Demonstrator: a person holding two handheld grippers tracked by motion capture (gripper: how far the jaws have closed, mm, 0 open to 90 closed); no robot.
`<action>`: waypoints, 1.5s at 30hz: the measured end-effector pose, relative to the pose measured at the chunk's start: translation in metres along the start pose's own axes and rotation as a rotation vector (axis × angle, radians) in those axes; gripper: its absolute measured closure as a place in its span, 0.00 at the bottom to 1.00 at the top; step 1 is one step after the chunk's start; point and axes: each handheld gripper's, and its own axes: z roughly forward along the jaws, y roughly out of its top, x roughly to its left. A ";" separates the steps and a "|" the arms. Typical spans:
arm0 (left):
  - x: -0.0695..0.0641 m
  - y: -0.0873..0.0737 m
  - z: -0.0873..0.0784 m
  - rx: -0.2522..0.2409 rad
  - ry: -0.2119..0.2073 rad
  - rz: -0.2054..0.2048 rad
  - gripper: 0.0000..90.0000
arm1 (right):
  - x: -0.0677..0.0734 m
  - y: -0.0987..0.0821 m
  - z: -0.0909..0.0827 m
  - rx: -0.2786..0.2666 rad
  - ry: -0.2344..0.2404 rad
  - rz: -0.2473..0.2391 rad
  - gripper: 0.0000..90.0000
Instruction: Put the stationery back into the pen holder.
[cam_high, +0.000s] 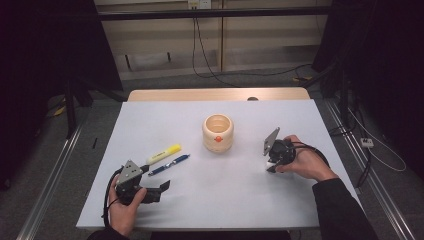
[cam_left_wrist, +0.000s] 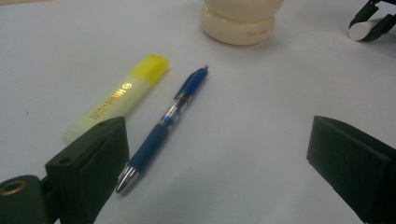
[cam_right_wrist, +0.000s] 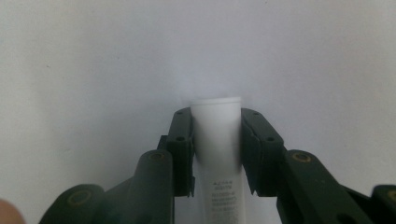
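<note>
A cream ribbed pen holder (cam_high: 218, 132) (cam_left_wrist: 240, 21) stands upright in the middle of the white table (cam_high: 225, 195). To its left lie a yellow highlighter (cam_high: 164, 154) (cam_left_wrist: 119, 100) and a blue pen (cam_high: 169, 164) (cam_left_wrist: 163, 126), side by side. My left gripper (cam_high: 157, 191) (cam_left_wrist: 219, 154) rests near the front left, open, with its jaws just short of the pen's tip and nothing between them. At the right, my right gripper (cam_high: 271, 164) (cam_right_wrist: 216, 123) points down at the table and is shut on a white tube (cam_right_wrist: 217, 140) (cam_left_wrist: 362, 29), a pad on each side.
A wooden tabletop edge (cam_high: 215, 94) shows beyond the white surface. Black cables (cam_high: 210, 70) trail on the floor behind. Dark drapes hang at both sides. Bare table lies between the holder and the front edge.
</note>
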 end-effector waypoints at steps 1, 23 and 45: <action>0.000 0.000 0.000 -0.002 0.001 0.001 0.06 | -0.001 0.000 0.000 -0.006 -0.005 -0.010 0.75; 0.001 -0.001 0.000 -0.006 0.003 -0.014 0.06 | -0.001 -0.014 -0.026 -0.246 -0.081 0.162 0.76; 0.000 0.000 -0.002 -0.005 0.002 0.002 0.06 | -0.002 -0.013 -0.031 -0.598 -0.074 0.295 0.76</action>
